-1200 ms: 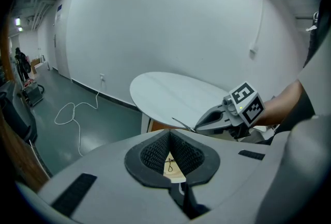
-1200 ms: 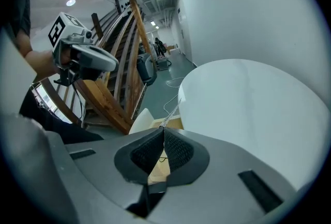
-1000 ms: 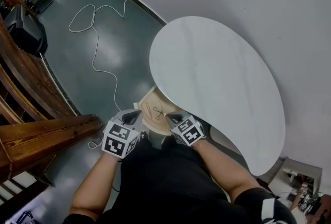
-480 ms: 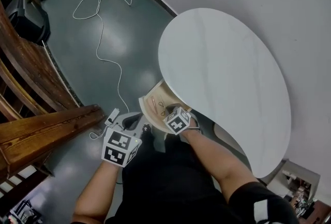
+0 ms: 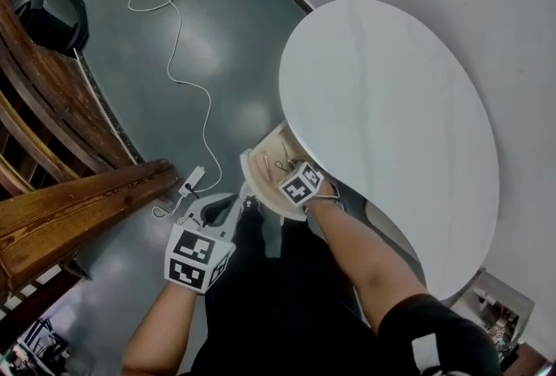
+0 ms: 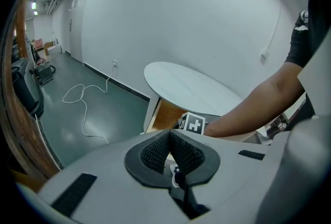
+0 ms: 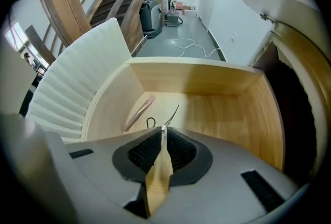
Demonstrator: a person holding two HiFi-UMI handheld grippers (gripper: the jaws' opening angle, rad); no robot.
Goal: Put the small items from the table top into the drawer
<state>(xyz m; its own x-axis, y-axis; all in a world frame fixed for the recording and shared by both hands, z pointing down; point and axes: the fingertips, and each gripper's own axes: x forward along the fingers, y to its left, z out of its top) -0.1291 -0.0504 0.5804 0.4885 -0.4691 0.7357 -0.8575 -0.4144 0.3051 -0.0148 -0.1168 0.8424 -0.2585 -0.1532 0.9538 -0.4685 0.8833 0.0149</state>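
Holding my right claw (image 7: 163,130) clenched above the open pale wooden drawer (image 7: 207,83) under the white rounded tabletop (image 5: 391,122), I see a slim pink stick (image 7: 138,113) and a small black loop (image 7: 150,123) lying inside. A thin curved metal sliver (image 7: 173,113) shows at its tips; whether it is gripped I can't tell. My left claw (image 6: 169,132) is clenched and empty above the grey-green floor (image 5: 174,105).

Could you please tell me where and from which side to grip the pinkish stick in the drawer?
I would grip the pinkish stick at its middle, jaws across its narrow width, coming down from above. It lies flat on the floor of the drawer, whose walls block a sideways approach, and a black loop sits by its near end.
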